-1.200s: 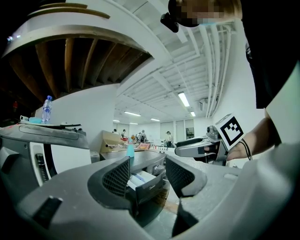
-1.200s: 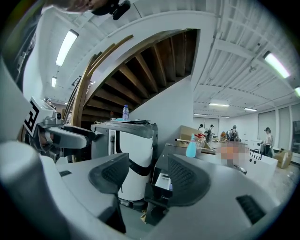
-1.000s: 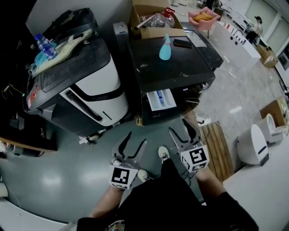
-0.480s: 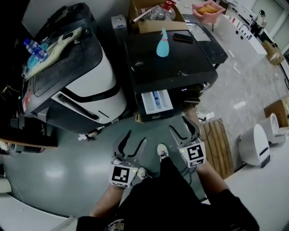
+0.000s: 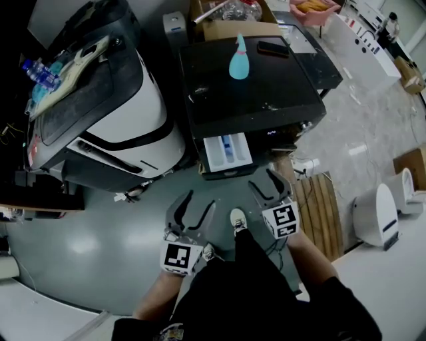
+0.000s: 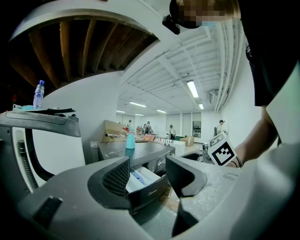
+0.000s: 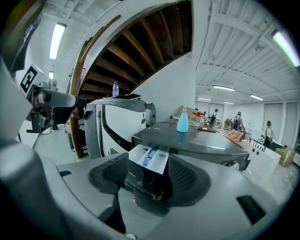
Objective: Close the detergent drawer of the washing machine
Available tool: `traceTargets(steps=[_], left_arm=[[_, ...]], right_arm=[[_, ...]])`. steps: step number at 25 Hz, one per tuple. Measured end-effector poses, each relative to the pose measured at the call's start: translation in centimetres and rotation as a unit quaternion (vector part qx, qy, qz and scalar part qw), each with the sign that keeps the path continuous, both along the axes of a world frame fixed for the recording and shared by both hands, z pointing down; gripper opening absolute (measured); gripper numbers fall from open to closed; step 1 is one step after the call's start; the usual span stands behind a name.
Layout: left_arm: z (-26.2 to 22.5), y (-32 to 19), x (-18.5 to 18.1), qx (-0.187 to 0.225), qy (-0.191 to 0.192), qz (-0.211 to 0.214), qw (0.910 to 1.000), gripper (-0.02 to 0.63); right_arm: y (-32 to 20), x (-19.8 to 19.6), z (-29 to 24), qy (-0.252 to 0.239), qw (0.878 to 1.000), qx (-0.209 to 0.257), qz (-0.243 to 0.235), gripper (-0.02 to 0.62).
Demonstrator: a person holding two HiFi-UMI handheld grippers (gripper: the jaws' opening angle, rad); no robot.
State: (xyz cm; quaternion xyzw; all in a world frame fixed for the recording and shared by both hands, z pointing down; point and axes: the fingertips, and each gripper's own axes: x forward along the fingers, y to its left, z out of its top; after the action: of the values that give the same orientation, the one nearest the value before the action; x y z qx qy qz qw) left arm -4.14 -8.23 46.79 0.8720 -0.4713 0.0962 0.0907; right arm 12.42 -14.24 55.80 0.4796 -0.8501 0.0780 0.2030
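Observation:
The black washing machine [image 5: 256,86] stands ahead with its detergent drawer [image 5: 227,150] pulled out; the white tray has a blue insert. My left gripper [image 5: 198,205] is open, low and short of the drawer, a little to its left. My right gripper [image 5: 263,184] is open, just in front of the machine's lower front, right of the drawer. In the left gripper view the drawer [image 6: 143,180] shows between the open left gripper [image 6: 147,176] jaws, apart from them. In the right gripper view the drawer [image 7: 150,158] lies beyond the open right gripper [image 7: 150,176].
A teal bottle [image 5: 238,60] and a dark phone [image 5: 273,48] sit on the machine's top. A large white-and-black machine [image 5: 113,113] stands to the left. A cardboard box [image 5: 229,20] is behind. A wooden pallet [image 5: 321,213] and a white device [image 5: 378,216] lie right.
The washing machine and drawer sit lower and nearer in the head view. Both grippers have edged slightly forward toward the drawer and stay open.

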Motion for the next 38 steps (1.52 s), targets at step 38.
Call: traceTargets(steps=[38], left_arm=[[3.3, -5.6, 1.1, -0.037, 0.001, -0.025, 0.9990, 0.222]], right_arm=[[-5.8, -0.8, 9.3, 0.006, 0.997, -0.069, -0.043, 0.205]])
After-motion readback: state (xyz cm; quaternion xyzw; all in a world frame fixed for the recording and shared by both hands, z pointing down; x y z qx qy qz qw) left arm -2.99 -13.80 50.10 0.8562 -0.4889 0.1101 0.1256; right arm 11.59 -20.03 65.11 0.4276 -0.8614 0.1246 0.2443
